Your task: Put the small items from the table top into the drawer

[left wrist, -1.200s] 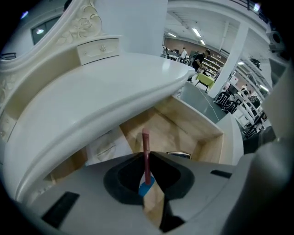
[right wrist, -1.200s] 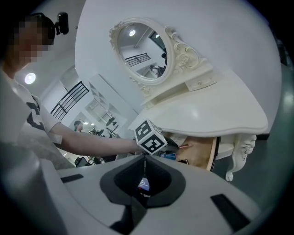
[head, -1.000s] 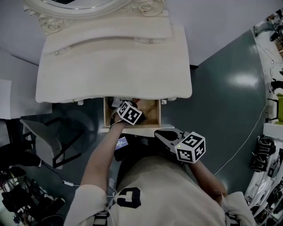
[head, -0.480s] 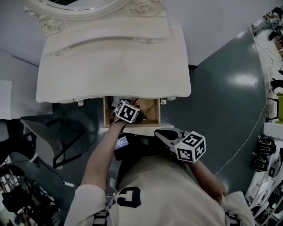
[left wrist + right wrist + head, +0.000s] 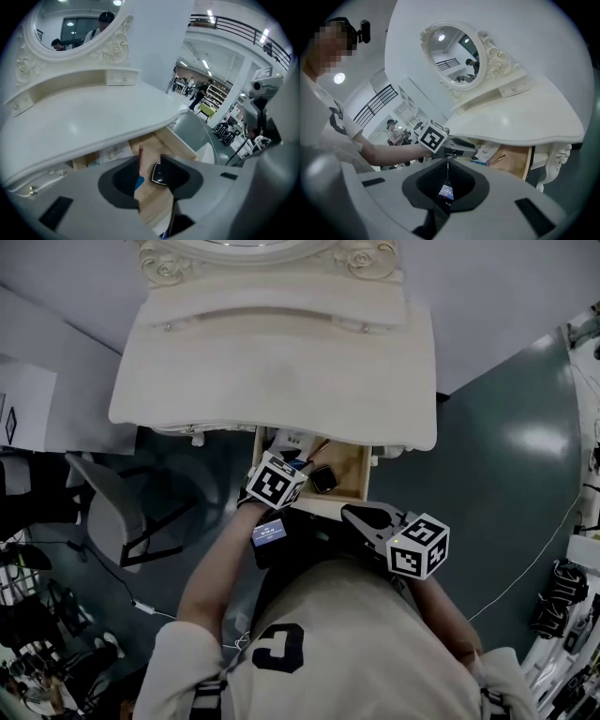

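Note:
The wooden drawer (image 5: 349,474) under the white dressing table (image 5: 281,371) stands pulled out. A black square item (image 5: 324,479) lies in it beside a rose-gold pen (image 5: 140,157) and a white printed card (image 5: 110,152). My left gripper (image 5: 302,468) hangs just above the drawer's left part. Its jaws have just opened and eased in a little, and nothing is between them; the black item (image 5: 158,174) shows below the gap. My right gripper (image 5: 354,514) is shut and empty, close to my body at the drawer's front right corner.
An oval mirror (image 5: 253,247) stands at the back of the table. A grey chair (image 5: 112,512) is on the floor to the left. A small lit screen (image 5: 269,532) sits on the left wrist. The carved table leg (image 5: 555,157) is to the drawer's right.
My left gripper has risen out of the drawer with its jaws parted, and the black square item now lies uncovered on the drawer floor. The right gripper has hardly moved.

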`<state>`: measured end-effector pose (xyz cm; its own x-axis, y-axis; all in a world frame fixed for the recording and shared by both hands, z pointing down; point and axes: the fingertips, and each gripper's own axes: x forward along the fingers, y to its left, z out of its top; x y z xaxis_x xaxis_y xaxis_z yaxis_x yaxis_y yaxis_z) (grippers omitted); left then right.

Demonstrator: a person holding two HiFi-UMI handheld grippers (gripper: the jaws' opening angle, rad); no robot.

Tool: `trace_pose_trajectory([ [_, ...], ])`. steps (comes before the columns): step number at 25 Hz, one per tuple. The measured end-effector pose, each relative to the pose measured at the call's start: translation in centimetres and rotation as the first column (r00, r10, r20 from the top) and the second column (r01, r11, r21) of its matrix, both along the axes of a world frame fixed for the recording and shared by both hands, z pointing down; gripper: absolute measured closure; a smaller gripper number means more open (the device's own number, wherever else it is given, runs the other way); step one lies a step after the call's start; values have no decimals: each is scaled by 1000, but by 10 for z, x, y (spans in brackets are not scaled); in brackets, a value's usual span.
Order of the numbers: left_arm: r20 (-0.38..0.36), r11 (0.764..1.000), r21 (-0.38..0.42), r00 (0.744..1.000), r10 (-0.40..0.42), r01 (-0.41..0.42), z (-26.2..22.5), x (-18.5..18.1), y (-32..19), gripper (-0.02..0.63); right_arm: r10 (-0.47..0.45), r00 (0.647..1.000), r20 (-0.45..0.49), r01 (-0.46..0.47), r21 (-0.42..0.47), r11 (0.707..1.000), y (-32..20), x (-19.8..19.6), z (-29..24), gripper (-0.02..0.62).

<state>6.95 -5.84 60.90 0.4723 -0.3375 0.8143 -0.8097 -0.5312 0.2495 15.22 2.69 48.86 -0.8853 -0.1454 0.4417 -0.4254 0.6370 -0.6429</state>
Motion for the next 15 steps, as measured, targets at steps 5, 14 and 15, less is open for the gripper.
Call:
trace_pose_trajectory([
  [5, -47, 992, 115, 997, 57, -51, -38, 2, 12, 547, -27, 1000, -5, 27, 30, 999, 4, -16, -3, 565],
  [14, -122, 954, 297, 993, -2, 38, -108, -16, 13, 551, 53, 997, -47, -48, 99, 994, -5, -27, -12, 568],
  [15, -111, 944, 325, 994, -10, 46, -118, -22, 14, 551, 58, 997, -49, -52, 105, 993, -5, -28, -14, 568],
])
